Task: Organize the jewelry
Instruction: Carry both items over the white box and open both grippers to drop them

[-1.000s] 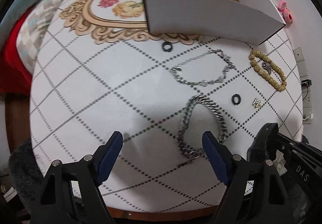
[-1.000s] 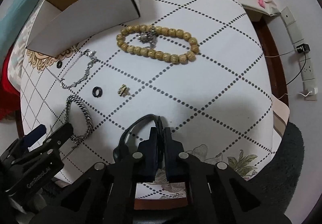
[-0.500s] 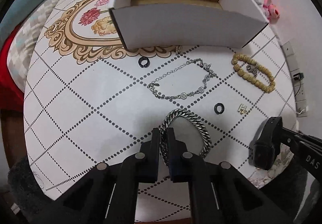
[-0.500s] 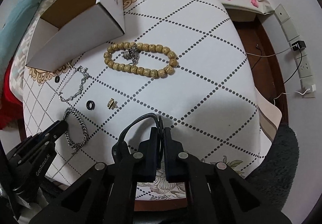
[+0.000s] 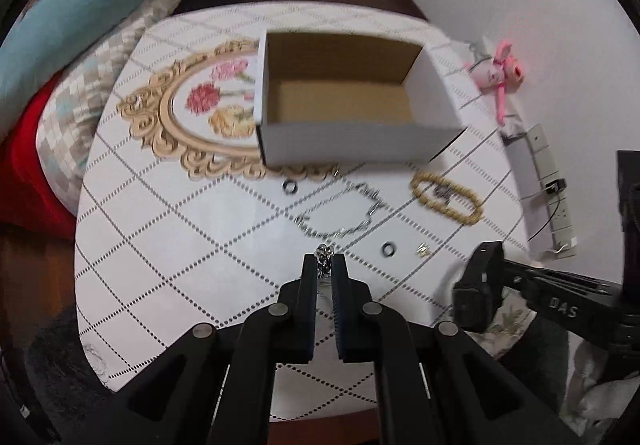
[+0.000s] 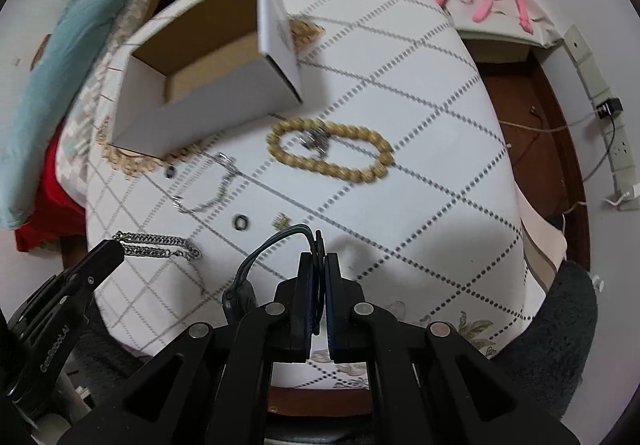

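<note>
Tabletop (image 5: 168,245) farther below; left claw (image 5: 325,269), earlier wide, now clamps chain bracelet (image 6: 160,245).

Small gold trinket (image 5: 423,250) — unidentifiable blur

The open-topped box (image 5: 352,143) stands clear from above. Between it and the near table edge (image 5: 168,329), a thin chain (image 5: 340,217), bead bracelet (image 5: 446,197) and 2 dark rings (image 5: 387,249) litter the way; the left side lies bare.

Even indoor light; soft shadows; motion blur throughout; fisheye bending, dark corners.
</note>
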Demonstrator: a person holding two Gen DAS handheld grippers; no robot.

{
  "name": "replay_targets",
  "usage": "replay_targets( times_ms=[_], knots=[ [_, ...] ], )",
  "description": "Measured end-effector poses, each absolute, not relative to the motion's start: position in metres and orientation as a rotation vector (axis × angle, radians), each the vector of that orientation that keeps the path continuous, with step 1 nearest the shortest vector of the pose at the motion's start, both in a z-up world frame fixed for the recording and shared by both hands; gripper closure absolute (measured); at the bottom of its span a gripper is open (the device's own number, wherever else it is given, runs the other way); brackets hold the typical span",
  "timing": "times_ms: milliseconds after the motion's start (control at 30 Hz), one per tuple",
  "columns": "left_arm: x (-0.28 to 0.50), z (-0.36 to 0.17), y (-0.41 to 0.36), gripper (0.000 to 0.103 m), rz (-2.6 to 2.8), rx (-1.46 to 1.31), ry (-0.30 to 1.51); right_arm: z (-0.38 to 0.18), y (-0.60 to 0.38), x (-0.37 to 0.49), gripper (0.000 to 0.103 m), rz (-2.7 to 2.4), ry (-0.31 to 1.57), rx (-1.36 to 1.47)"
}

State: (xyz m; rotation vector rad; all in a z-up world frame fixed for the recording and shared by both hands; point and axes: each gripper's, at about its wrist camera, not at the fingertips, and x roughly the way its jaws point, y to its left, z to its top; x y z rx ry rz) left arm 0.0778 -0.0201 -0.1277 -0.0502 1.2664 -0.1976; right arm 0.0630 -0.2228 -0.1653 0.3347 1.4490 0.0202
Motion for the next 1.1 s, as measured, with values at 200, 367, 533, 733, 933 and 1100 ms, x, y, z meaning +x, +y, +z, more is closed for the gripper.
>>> replay_targets(
  times_ms=[200, 367, 533, 733, 933, 1100],
  knots=[
    [0.091, -0.078, -0.021, 0.099, -0.243, -0.093, 1.169, -0.128, -0.226, 0.090, 0.098, 0.095, 1.377, 0.362],
    [0.125, -0.037, -0.020, 0.099, -0.279, -0.136, 1.087, -0.093, -0.222, 0.125, 0.098, 0.130, 1.301, 0.349],
    [0.170, -0.034, -0.021, 0.101, -0.301, -0.130, 1.069, -0.081, -0.213, 0.171, 0.098, 0.135, 1.271, 0.315],
    [0.214, -0.065, -0.020, 0.101, -0.299, -0.131, 1.133, -0.104, -0.194, 0.221, 0.098, 0.143, 1.322, 0.245],
    [0.235, -0.093, -0.014, 0.096, -0.220, -0.107, 1.208, -0.139, -0.172, 0.250, 0.095, 0.150, 1.407, 0.118],
    [0.241, -0.116, 0.002, 0.092, -0.100, -0.101, 1.275, -0.143, -0.168, 0.253, 0.080, 0.125, 1.408, 0.069]
  ],
)
